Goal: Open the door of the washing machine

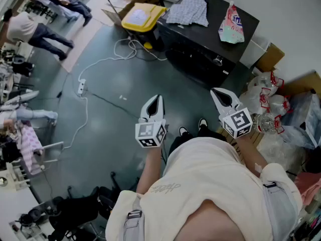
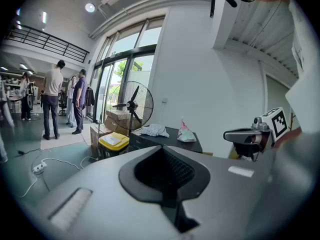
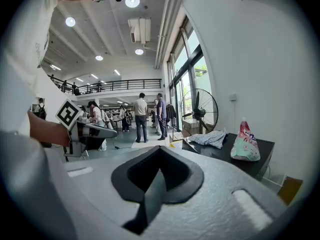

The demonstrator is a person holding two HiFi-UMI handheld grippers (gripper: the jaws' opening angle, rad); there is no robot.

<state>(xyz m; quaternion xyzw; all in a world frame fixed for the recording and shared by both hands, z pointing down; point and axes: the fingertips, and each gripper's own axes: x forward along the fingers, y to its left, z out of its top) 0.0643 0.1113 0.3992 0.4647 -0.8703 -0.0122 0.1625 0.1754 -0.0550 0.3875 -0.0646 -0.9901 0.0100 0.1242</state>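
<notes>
the person stands on a grey-green floor (image 1: 115,114) with both arms held forward and slightly down. the left tongs (image 1: 155,104) are drawn fully together, their dark pads meeting along one seam with nothing between them. the right tongs (image 1: 220,97) are pressed together in the same way and are just as empty. each carries its marker cube, the left cube (image 1: 150,133) and the right cube (image 1: 237,122), close in front of the person's body, and the two tools are apart from each other and touch nothing. ahead of them, well apart from both tips, stands a low black cabinet (image 1: 200,54) against the white wall. i cannot tell for certain whether this is the washing machine, and no door on it can be made out as open or shut. on its top lie a crumpled patterned cloth (image 1: 188,9) and an upright pink-and-white bag (image 1: 231,26). just beside it on the left is a yellow-lidded bin (image 1: 143,16), with a standing fan (image 2: 134,104) behind it. a white power strip (image 1: 81,87) with its cable lies on the floor to the left. clear plastic bags and bottles (image 1: 268,114) are heaped at the right. several people (image 2: 51,96) stand far off by the windows.
</notes>
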